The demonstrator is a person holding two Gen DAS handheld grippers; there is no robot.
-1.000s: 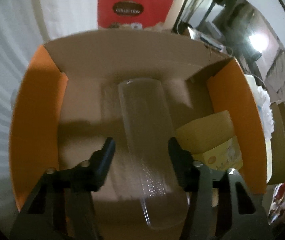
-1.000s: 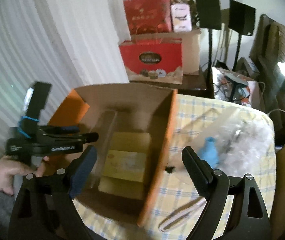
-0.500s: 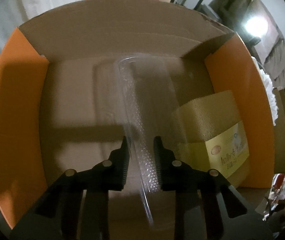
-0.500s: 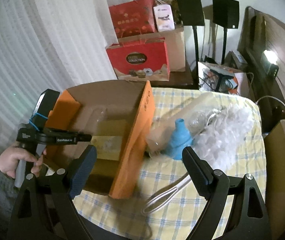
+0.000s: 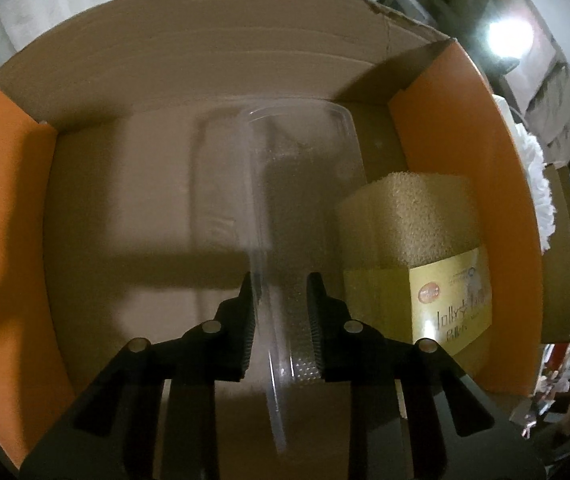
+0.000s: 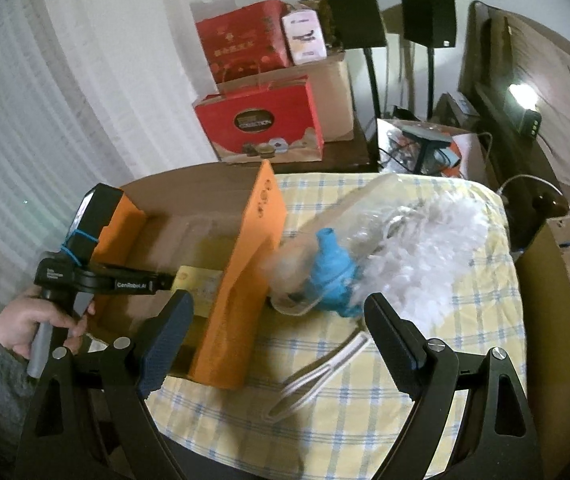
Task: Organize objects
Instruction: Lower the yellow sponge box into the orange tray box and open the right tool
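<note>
My left gripper [image 5: 280,312] is shut on the near edge of a clear plastic tray [image 5: 301,184], which stands on edge inside the open cardboard box [image 5: 205,56] with orange flaps. A yellow packaged sponge [image 5: 417,260] lies in the box to the tray's right. My right gripper [image 6: 279,336] is open and empty above the checked tablecloth [image 6: 385,408], beside the box's orange wall [image 6: 245,280]. Ahead of it lies a white fluffy duster with a blue part [image 6: 333,272] in clear wrap. White tongs [image 6: 317,376] lie just before the right fingers. The left gripper also shows in the right wrist view [image 6: 165,280].
Red gift boxes [image 6: 261,124] and a brown carton stand on a dark stand behind the table. Black speaker stands [image 6: 365,40] rise at the back. A cardboard box [image 6: 565,280] stands off the table's right edge. White curtains hang on the left.
My left gripper closed from wide open onto the clear tray, which turned from lying flat to standing on edge. My right gripper swung right, away from the box toward the duster.
</note>
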